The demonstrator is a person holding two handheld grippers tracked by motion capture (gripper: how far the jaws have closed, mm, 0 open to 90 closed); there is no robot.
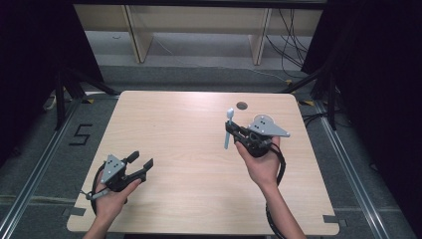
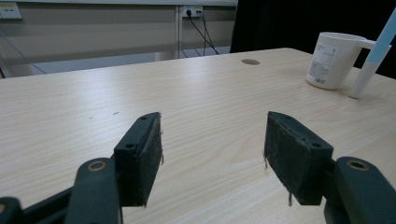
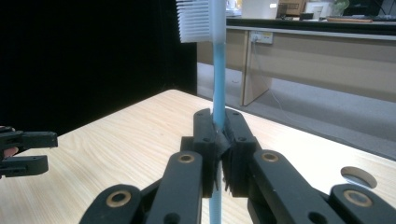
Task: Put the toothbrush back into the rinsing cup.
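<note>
Between right tool's (image 3: 218, 154) pads: toothbrush (image 3: 218, 79).

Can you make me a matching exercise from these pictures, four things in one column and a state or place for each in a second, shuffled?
Things:
1. toothbrush
2. left gripper
3. white cup
4. round hole in the table

States or places:
A. jaws apart, nothing between them
B. near the table's far edge
C. clamped upright in the right gripper, bristles up
D. standing on the table beside the toothbrush, seen from the left gripper view

Pairs: 1-C, 2-A, 3-D, 4-B
</note>
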